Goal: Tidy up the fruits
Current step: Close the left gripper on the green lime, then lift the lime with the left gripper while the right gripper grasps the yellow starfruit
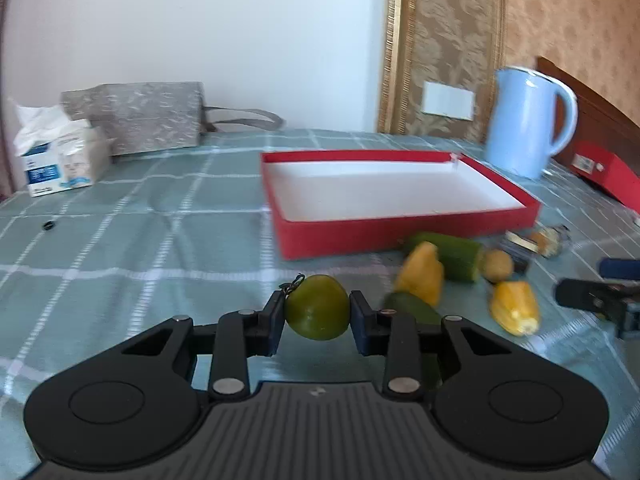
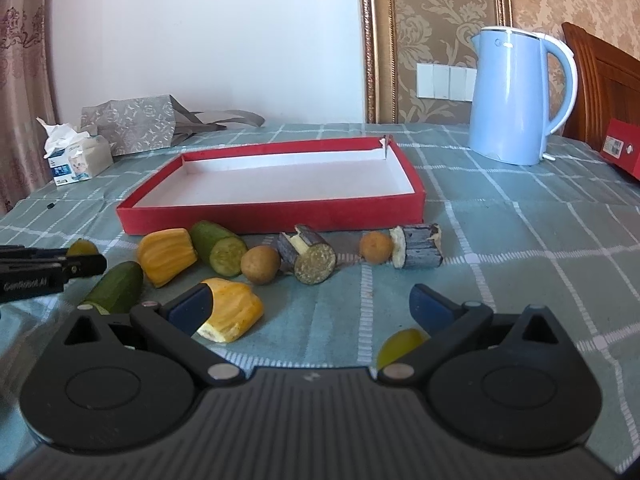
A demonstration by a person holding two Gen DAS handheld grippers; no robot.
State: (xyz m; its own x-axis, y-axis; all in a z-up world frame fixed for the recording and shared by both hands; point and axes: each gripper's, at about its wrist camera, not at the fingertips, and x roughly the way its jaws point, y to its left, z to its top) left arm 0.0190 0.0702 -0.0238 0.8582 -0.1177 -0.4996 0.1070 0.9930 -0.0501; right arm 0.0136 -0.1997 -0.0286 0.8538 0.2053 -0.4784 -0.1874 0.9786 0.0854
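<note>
Two pads of my left claw [image 1: 317, 316] clamp a green fruit [image 1: 316, 307] by its sides, close to the checked cloth [image 1: 120, 240], near side of the empty red box [image 1: 400, 232]. My right claw [image 2: 310, 308] hangs spread wide, nothing between; yellow piece [image 2: 236, 310] just beside its left finger.

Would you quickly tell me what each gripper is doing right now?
Left gripper: shut on the green fruit.
Right gripper: open, holding nothing.
</note>
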